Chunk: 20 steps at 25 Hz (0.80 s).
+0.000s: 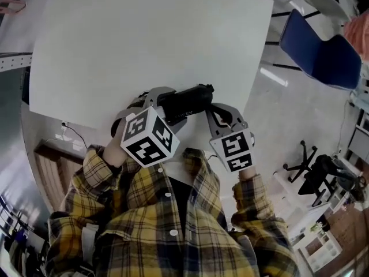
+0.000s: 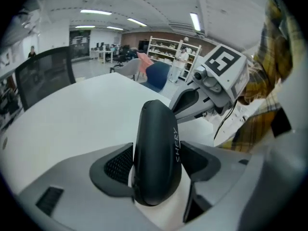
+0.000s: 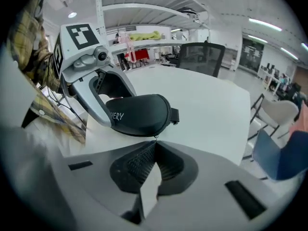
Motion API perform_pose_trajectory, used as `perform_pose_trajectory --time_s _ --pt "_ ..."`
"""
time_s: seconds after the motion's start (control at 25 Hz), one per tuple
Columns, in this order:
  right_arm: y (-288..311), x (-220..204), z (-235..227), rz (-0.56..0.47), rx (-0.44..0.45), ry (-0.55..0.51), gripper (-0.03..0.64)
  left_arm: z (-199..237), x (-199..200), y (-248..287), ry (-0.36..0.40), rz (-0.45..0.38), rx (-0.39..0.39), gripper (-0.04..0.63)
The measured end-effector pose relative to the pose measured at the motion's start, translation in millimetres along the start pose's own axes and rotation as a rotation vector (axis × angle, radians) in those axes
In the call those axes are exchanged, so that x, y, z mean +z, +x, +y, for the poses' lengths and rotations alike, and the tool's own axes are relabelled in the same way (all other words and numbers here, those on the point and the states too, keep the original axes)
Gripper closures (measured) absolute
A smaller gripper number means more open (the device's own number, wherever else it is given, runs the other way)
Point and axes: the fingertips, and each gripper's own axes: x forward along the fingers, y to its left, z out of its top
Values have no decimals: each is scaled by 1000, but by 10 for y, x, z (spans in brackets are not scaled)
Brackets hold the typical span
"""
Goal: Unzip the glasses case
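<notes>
Case: black glasses case [image 1: 187, 101], halves together, lying crosswise at the table's near edge, toward its right corner; whether it touches the top or is held just off it cannot be told
Table: white table [image 1: 144, 39], bare across the rest of its top
Left gripper: left gripper [image 2: 156, 162] has its jaws part-way apart and pressed against both sides of the case's left end, which stands up between them with white lettering on its side
Right gripper: right gripper [image 3: 155, 141] has its jaws brought together to a point right under the case's lower seam, pinching a tiny metal zip pull [image 3: 155, 137] that hangs there
Tab: short black tab [image 3: 174, 115] sticks out of the case's far right end
Cubes: marker cube [image 1: 150, 137] of the left gripper is tilted toward the camera; the right one [image 1: 233, 149] is just beside it, over the table's edge
Person: yellow plaid shirt [image 1: 173, 224] fills the bottom of the head view, both sleeves reaching up to the grippers
Chair: blue chair [image 1: 320, 53] stands well apart, beyond the table's right edge
</notes>
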Motion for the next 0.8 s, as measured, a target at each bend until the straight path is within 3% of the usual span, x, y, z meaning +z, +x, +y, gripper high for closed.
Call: perform_pose_trajectory --time_s 0.12,0.2,0.44,0.56,0.68,0.8 --pt "-66 -207 73 -15 -12 148 618 -122 79 91 207 38 -23 281" --pt "-91 -274 133 -32 -20 214 618 -190 158 133 283 42 -37 281" --pt "-190 -378 243 -85 -23 340 618 -434 423 269 411 33 -70 281" --pt "-139 -388 300 -92 -25 375 618 -404 414 358 477 29 -44 281" --pt "-102 -392 257 -94 -48 382 618 -350 391 435 536 38 -11 281" --pt "-131 -393 233 -87 -78 322 618 -364 392 433 559 37 -5 287"
